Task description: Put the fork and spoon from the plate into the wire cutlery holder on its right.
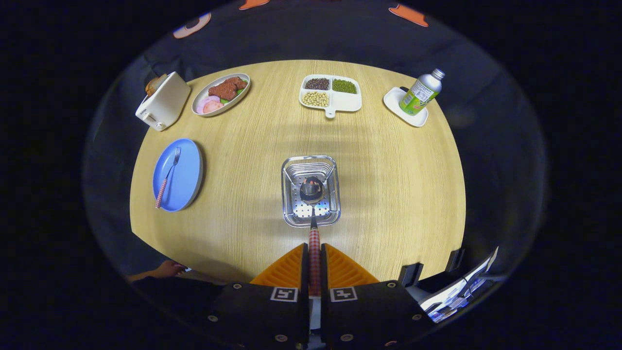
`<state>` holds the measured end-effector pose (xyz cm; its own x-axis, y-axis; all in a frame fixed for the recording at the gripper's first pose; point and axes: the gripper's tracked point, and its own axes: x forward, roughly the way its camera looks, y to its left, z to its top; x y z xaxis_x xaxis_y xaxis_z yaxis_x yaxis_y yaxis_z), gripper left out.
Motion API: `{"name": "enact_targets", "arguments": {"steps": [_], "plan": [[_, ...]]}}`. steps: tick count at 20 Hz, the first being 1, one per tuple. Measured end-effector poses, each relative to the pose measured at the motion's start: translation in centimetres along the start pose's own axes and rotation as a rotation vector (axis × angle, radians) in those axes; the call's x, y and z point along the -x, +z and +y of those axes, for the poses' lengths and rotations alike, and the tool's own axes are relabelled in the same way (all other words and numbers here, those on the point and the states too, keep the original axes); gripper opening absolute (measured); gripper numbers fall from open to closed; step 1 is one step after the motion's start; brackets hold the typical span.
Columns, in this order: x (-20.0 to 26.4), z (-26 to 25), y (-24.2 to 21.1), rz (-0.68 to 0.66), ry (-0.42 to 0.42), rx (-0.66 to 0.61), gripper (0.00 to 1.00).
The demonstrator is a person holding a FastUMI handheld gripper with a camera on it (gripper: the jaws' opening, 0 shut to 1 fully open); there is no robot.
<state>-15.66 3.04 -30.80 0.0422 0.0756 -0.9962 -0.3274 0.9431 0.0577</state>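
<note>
Checked-handled spoon point(312, 209) in clamped tongs point(314, 253)

From my remote seat, the spoon point(313, 214) handle disappears between the gripper point(314, 253) fingers, so I can't see its end. The toaster point(163, 101) hides most of the bread behind it. A hand point(167, 269) at the table's near rim is cut off. The bottle point(421, 92) label is too small to read.
</note>
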Motion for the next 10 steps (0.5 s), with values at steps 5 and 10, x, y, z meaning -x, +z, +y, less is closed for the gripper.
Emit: {"name": "enact_targets", "arguments": {"steps": [5, 10], "plan": [[-2.0, -0.2, 0.8, 0.056, 0.014, 0.004, 0.1], [-2.5, -0.1, 1.9, 0.049, 0.036, -0.018, 0.13]]}}
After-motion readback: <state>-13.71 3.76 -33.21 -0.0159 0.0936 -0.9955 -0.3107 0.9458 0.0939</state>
